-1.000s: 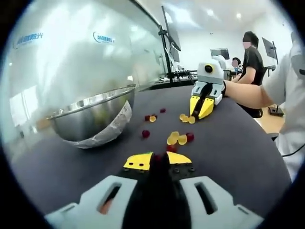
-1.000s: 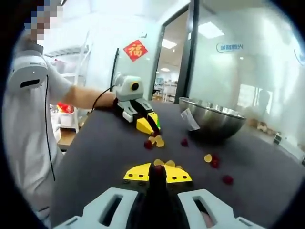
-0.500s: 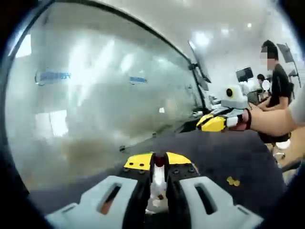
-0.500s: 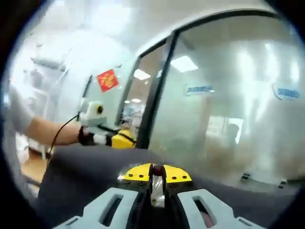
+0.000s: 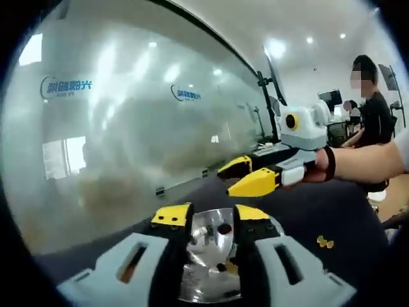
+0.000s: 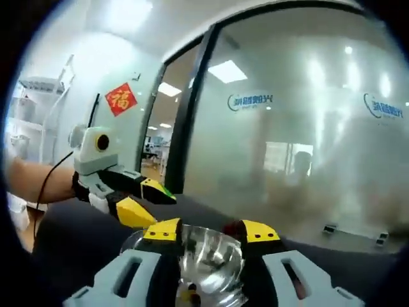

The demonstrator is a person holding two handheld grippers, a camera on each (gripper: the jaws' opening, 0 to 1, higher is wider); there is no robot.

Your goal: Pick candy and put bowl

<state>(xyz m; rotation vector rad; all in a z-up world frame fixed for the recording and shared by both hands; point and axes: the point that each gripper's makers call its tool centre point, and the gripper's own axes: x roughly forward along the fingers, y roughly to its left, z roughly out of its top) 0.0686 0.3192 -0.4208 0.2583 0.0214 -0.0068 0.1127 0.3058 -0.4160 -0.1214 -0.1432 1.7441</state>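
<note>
Both tongs hang apart over the steel bowl [image 5: 211,256]: left tongs [image 5: 203,217], right tongs [image 6: 211,231]. A red candy [image 5: 224,228] lies inside; yellow candies [image 5: 324,242] remain on the tabletop [image 5: 332,211] at four o'clock. Releasing well means staying centred above the rim.

Both cams ride right above the steel bowl [image 5: 211,256], looking down past their own jaws into it, super close. The left gripper view faces a frosted glass wall [image 5: 128,128] across 9 to 12 o'clock, with the right gripper [image 5: 239,178] poking in from 2 o'clock. The right gripper view faces the same glass wall [image 6: 307,128] from 12 to 3 o'clock, with the left gripper [image 6: 150,201] coming in from 9 o'clock. Shared stuff: the bowl [image 6: 204,262], the dark table [image 5: 332,217] and that glass.
</note>
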